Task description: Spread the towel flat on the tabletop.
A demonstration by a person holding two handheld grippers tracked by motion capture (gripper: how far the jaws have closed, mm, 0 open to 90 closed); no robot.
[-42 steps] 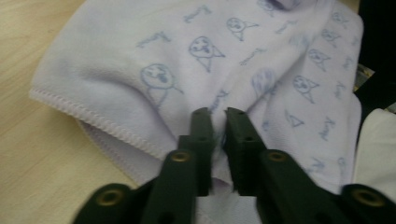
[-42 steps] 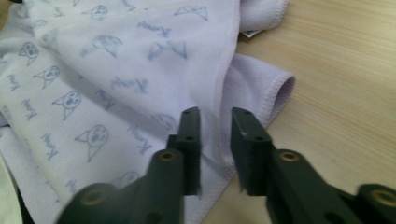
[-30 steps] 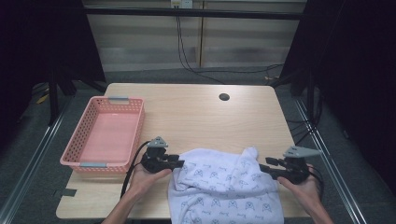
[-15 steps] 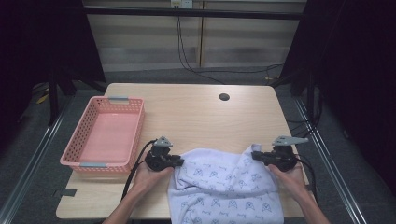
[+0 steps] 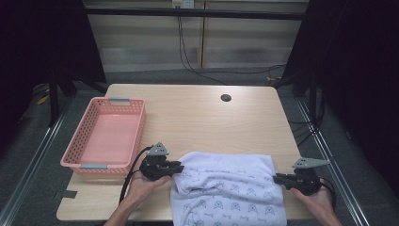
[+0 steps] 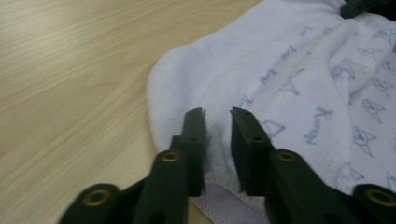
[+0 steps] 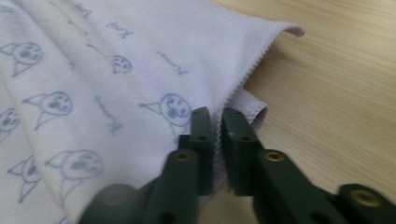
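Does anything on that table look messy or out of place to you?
Only the white towel with the pale blue print: it lies rumpled and bunched, and its near part hangs over the table's front edge. The left tool and right tool each pinch a side of it. The pink plastic basket sits straight, nothing is spilled or damaged.

A light wooden table [image 5: 197, 117] stood at frame center on a grey floor [image 5: 28, 155]. Pale wall panels [image 5: 188, 42] ran along the top, dark curtains [image 5: 357, 70] at both sides.
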